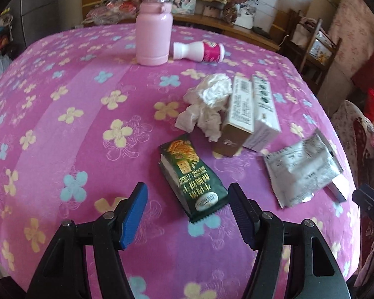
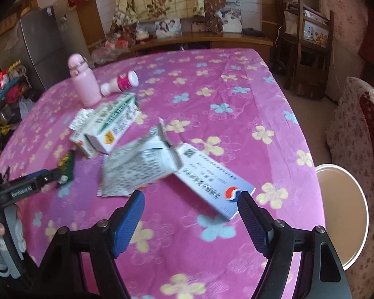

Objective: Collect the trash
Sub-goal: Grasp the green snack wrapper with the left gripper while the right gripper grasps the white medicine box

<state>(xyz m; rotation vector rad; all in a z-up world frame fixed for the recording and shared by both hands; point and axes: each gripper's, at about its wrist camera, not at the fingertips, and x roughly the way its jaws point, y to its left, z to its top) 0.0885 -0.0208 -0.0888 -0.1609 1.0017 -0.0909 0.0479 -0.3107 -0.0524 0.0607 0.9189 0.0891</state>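
Both claws stand wide open and empty. The left gripper point(image 1: 188, 214) lines up on the green foil cracker packet point(image 1: 190, 177) near the pink flowered tablecloth's point(image 1: 62, 129) front edge, while the right gripper point(image 2: 190, 215) straddles the white-and-blue medicine box point(image 2: 212, 186) under a crumpled silver pouch point(image 2: 139, 168), probably because these lie closest to the right edge, beside the round metal bin point(image 2: 346, 214).

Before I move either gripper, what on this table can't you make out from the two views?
- Flat box: right view, far end under the silver pouch; left view shows only a corner.
- Cracker packet: right view, mostly behind the left gripper; print blurred.
- Tissue wad: hidden behind the cartons in the right view.
- Round bin: table edge hides its near side.
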